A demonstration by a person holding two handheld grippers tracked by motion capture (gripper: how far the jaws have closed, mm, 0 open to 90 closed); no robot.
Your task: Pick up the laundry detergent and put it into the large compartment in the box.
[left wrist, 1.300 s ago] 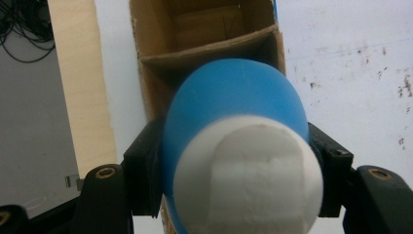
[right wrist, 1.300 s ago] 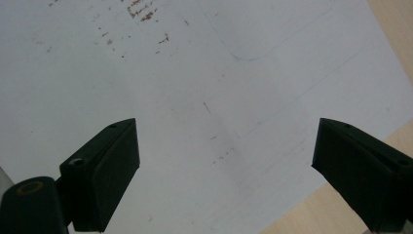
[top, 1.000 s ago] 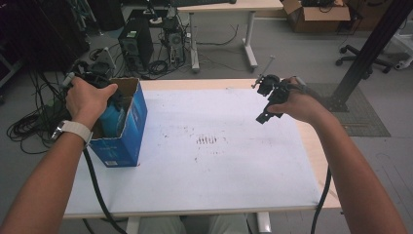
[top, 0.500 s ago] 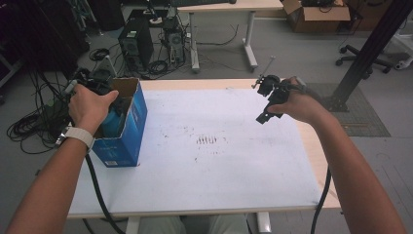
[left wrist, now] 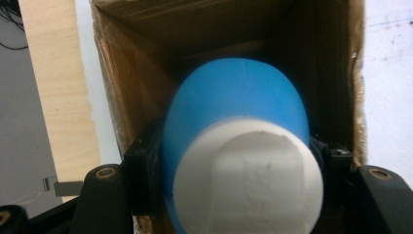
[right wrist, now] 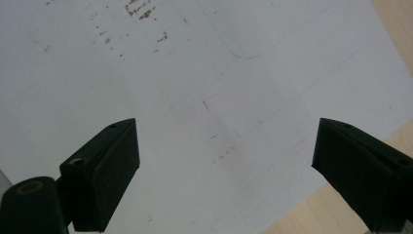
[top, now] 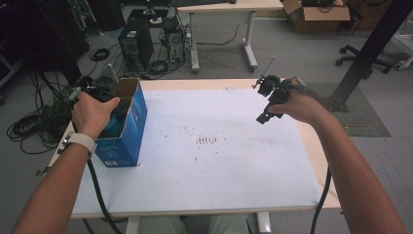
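An open blue cardboard box [top: 127, 132] stands at the table's left edge, brown inside [left wrist: 146, 78]. My left gripper [left wrist: 238, 170] is shut on a blue bottle [left wrist: 234, 107] with a white cap [left wrist: 248, 185] and holds it down inside the box opening. In the high view a hand covers most of the left gripper [top: 104, 92], and a bit of the blue bottle [top: 115, 125] shows in the box. My right gripper [top: 265, 114] hangs above the table's right side. Its jaws stand wide open [right wrist: 224, 170] with nothing between them, over the white sheet.
A white sheet [top: 219, 165] with small dark marks covers the wooden table [top: 316, 161]. Computer towers [top: 134, 46] and cables [top: 34, 126] lie on the floor behind and to the left. A second table [top: 224, 9], a black post [top: 365, 53] and an office chair stand beyond.
My left hand has sunk a little, taking the blue bottle deeper into the box. The right hand and its gripper have kept still.
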